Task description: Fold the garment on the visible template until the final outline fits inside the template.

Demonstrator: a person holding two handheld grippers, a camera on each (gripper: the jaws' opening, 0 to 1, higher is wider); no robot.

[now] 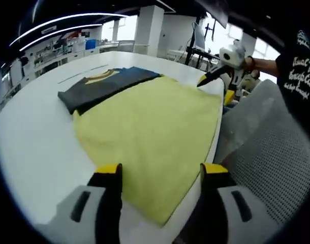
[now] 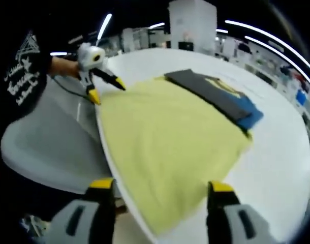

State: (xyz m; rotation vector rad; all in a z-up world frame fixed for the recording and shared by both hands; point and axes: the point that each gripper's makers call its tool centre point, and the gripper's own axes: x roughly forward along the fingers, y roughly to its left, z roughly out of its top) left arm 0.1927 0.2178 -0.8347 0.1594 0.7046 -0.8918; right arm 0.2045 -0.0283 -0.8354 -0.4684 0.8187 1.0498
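Two grippers here, both with jaws spread wide and holding nothing. The left gripper [image 1: 159, 170] hovers at the bottom of its frame over the near edge of the yellow garment [image 1: 150, 132], which lies flat mid-frame on the white tabletop [image 1: 38, 147]. A dark folded garment [image 1: 101, 84] (possibly blue-trimmed, it's blurry) lies against its far edge. The right gripper [image 2: 161, 189] hangs over the opposite edge.

The left gripper [image 1: 160, 173] holds its yellow-tipped jaws wide apart with nothing between them. The right gripper [image 2: 162, 189] does likewise, its jaws spread and empty.
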